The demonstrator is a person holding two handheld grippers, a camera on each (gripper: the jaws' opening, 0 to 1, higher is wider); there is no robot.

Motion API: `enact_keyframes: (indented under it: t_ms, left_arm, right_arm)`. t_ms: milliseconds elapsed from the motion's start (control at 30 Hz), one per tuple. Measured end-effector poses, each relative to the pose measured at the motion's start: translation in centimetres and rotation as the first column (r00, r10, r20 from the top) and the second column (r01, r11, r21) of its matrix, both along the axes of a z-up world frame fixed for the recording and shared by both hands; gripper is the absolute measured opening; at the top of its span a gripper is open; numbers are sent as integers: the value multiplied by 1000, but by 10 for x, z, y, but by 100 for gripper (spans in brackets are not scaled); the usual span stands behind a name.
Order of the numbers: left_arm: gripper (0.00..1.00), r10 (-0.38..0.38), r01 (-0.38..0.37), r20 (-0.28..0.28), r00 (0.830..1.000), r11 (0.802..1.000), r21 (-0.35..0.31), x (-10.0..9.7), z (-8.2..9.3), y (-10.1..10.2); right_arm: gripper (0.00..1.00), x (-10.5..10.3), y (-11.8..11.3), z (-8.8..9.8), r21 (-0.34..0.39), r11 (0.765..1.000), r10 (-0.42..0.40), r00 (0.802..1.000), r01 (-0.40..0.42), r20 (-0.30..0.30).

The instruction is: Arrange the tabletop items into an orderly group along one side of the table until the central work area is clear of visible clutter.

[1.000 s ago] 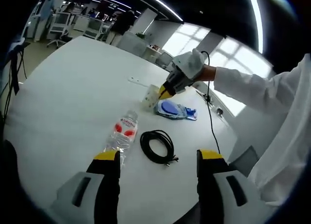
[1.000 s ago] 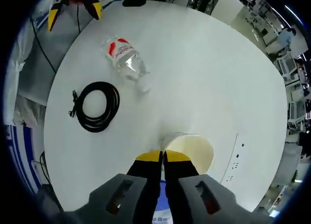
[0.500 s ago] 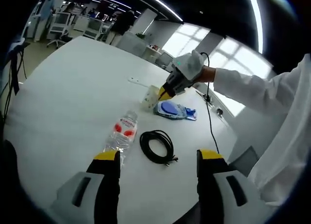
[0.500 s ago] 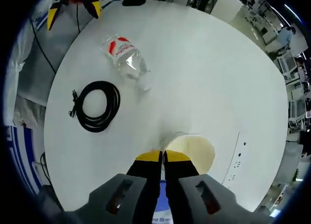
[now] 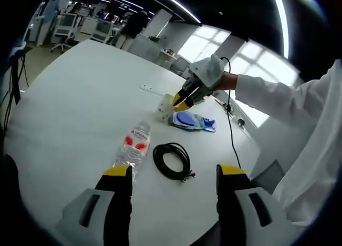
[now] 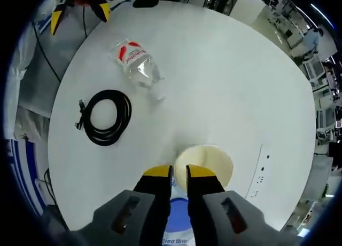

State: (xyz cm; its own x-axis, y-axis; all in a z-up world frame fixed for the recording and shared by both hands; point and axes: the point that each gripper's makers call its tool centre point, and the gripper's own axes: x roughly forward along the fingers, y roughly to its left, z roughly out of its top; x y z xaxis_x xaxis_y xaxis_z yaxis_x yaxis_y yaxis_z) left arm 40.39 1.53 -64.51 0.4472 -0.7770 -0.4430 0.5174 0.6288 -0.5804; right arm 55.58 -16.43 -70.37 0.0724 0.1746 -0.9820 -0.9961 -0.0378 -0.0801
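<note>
Paper cup (image 6: 206, 163) stands upright at lower centre of the right gripper view, cream inside, its mouth facing up out of the white counter (image 6: 230, 80); the right tool (image 6: 178, 171) has its yellow-tipped jaws a narrow gap apart astride the near rim of the cup, and whether the pads still press the wall I cannot tell. In the left gripper view the same cup (image 5: 164, 106) sits at mid-frame with the right tool (image 5: 180, 102) at its rim, held by a gloved hand (image 5: 207, 71) on a white sleeve (image 5: 278, 99).

Just beside the cup lies a flat blue package (image 5: 192, 120), its edge also showing at the bottom of the right gripper view under the jaws (image 6: 173, 232). A clear water bottle (image 6: 137, 63) with a red and white label lies on its side at upper left of that view, long axis running from upper left to lower right, cap end toward the cup. A coiled black cable (image 6: 105, 117) lies at left, near the bottle and apart from it.

The left tool (image 5: 172, 174) stands wide open at the bottom of its view, holding nothing, above the counter edge, with the bottle (image 5: 133, 146) and cable (image 5: 171, 160) just beyond its tips. A white power strip (image 5: 151, 88) lies farther up the counter, past the cup
</note>
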Motion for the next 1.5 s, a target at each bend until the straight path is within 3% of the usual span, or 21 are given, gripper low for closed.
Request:
enact_keyframes:
  t_ms: [933,1500]
  left_arm:
    - [65,-16,16,12,1000,1000,-2,-2,6,-3]
    - [65,-38,37,22,999,999,7,-6,13,-7]
  right_arm:
    - [21,-1,5,24,56,998,-42,998,39,53]
    - [29,3,0,50,160,978,-158,978,136,133]
